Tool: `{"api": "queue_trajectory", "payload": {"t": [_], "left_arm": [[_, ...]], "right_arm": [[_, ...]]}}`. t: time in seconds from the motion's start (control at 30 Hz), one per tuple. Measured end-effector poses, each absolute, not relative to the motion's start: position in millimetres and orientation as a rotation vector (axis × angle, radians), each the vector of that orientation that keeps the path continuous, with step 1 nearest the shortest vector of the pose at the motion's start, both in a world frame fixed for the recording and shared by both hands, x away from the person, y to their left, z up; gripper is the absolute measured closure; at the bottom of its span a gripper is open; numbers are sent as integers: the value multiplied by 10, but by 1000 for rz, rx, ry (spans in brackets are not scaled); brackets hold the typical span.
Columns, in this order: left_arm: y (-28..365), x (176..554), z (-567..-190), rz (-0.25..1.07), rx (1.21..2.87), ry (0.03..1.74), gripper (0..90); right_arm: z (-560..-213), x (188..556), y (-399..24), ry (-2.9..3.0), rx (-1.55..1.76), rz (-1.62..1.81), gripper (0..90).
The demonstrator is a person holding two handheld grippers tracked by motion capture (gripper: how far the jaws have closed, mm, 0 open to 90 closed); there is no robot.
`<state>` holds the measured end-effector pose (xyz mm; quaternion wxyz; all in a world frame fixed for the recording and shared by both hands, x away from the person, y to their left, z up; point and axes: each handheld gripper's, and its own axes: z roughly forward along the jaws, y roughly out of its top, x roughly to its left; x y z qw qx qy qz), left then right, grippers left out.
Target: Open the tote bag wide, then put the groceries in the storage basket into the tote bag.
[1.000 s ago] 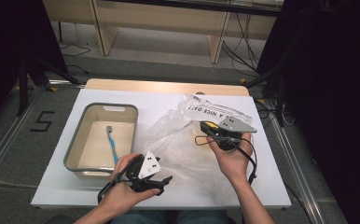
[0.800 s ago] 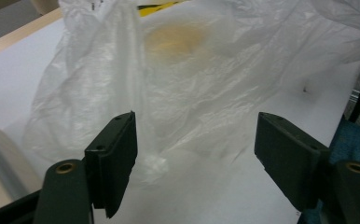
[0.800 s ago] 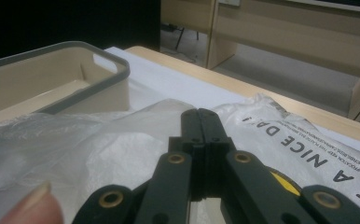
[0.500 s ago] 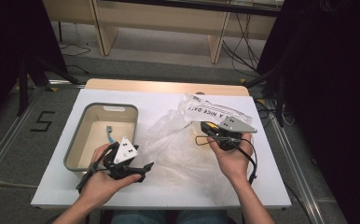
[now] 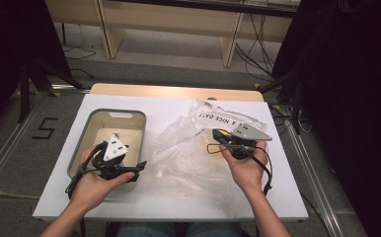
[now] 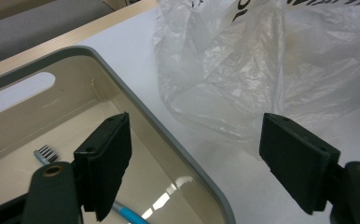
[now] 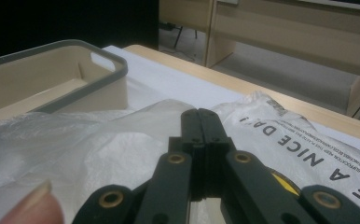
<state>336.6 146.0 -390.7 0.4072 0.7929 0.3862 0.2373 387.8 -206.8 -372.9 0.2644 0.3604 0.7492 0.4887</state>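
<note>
left gripper jaws wide, just been opening, nothing between, above bin rim | right gripper jaws pressed together against plastic bag | bag clear, crumpled, printed, on table right of bin

It looked like a lab or recording workroom: a white-topped table stood on grey carpet with a taped "5" on the floor, black curtains hung at both sides, and loose cables ran under plain wooden benches behind.
</note>
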Motion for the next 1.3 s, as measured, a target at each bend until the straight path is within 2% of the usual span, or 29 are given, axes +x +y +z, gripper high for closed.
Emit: {"api": "queue_trajectory", "payload": {"t": [0.7, 0.97, 1.3], "left_arm": [[1720, 3473, -3870, 622, 1966, 1061, 243], [1876, 3624, -3918, 650, 1954, 1161, 257], [1939, 3999, -4088, 591, 2017, 1363, 296]], "right_arm": [[-3713, 3892, -2101, 2014, 984, 1329, 900], [-3725, 3883, -2110, 2025, 984, 1324, 900], [-3729, 3882, -2102, 2025, 984, 1330, 900]]}}
